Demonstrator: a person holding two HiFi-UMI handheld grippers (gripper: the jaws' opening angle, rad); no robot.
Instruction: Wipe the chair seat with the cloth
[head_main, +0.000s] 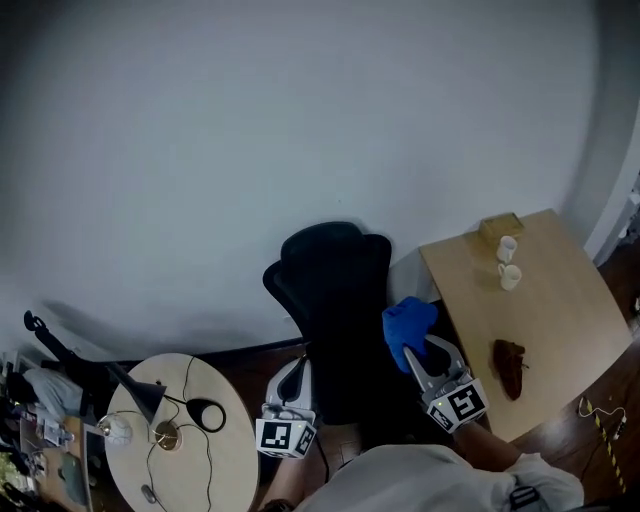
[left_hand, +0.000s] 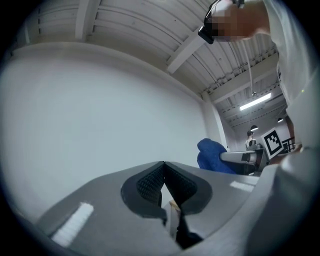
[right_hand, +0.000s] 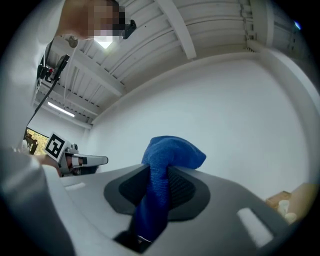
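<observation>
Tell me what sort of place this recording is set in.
Probably an office or studio room: a black office chair stands against a plain white wall, a wooden table beside it holds two cups, and the ceiling shows bare beams with strip lights.

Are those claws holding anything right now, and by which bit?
The right claw pinches the blue cloth partway along, a bunched end poking past the tips. The left claw is shut, empty.
</observation>
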